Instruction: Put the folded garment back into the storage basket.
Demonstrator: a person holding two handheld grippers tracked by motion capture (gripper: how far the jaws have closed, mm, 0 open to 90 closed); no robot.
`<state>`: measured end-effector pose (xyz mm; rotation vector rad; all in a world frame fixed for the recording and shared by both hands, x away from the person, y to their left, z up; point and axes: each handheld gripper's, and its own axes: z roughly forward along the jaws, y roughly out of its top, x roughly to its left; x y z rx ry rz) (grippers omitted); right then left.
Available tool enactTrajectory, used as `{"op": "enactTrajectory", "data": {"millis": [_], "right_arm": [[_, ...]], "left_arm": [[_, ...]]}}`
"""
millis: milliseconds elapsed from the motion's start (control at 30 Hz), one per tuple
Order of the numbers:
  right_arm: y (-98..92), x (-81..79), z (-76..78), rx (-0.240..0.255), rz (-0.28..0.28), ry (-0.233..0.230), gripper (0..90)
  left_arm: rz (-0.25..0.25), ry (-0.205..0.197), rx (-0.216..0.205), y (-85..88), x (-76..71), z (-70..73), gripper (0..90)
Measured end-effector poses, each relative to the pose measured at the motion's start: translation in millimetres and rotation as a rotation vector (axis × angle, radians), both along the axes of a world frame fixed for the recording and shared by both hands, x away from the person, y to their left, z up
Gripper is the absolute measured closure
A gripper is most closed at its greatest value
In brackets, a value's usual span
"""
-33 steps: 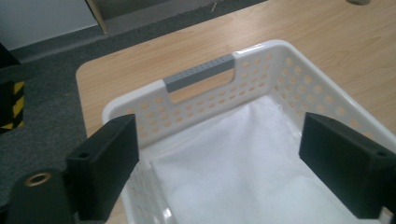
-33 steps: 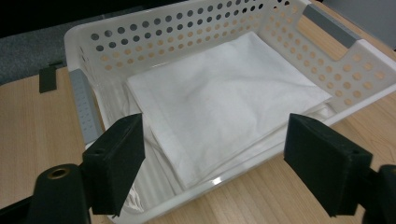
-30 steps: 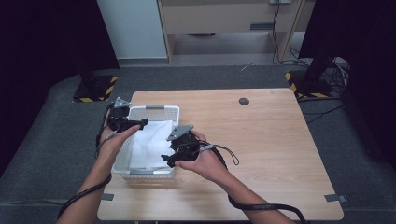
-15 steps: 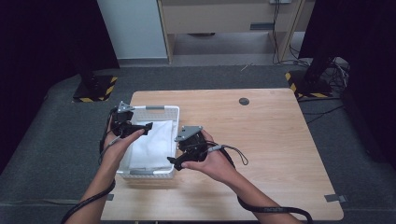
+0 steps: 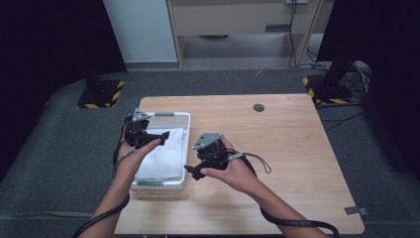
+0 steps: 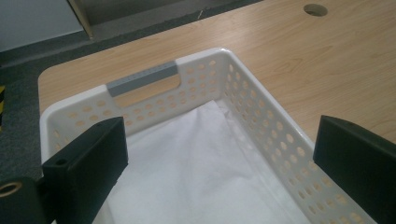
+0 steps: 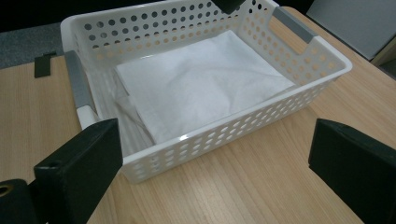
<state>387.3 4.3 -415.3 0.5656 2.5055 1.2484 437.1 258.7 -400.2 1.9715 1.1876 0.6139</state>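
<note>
While both grippers hang with jaws spread and empty, the folded white cloth (image 5: 163,156) lies flat in the white perforated plastic basket (image 5: 184,148) on the wooden desk (image 5: 297,148).

High view: left gripper (image 5: 161,136) hangs over the basket, nearer the cloth; right gripper (image 5: 190,171) sits just beside the basket's wall. Left gripper view: cloth (image 6: 196,172) lies below and ahead, between the jaws. Right gripper view: cloth (image 7: 201,84) lies beyond the near wall, its long axis running along the basket (image 7: 224,135).
</note>
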Motion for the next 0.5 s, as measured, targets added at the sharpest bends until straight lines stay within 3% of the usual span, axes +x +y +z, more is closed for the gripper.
{"op": "enactTrajectory", "data": {"millis": [500], "right_arm": [[-33.0,0.3,1.2,0.019,-0.023,0.005,2.7]], "left_arm": [[-0.028,-0.006,-0.024,-32.2,-16.8,1.2,1.3]]}}
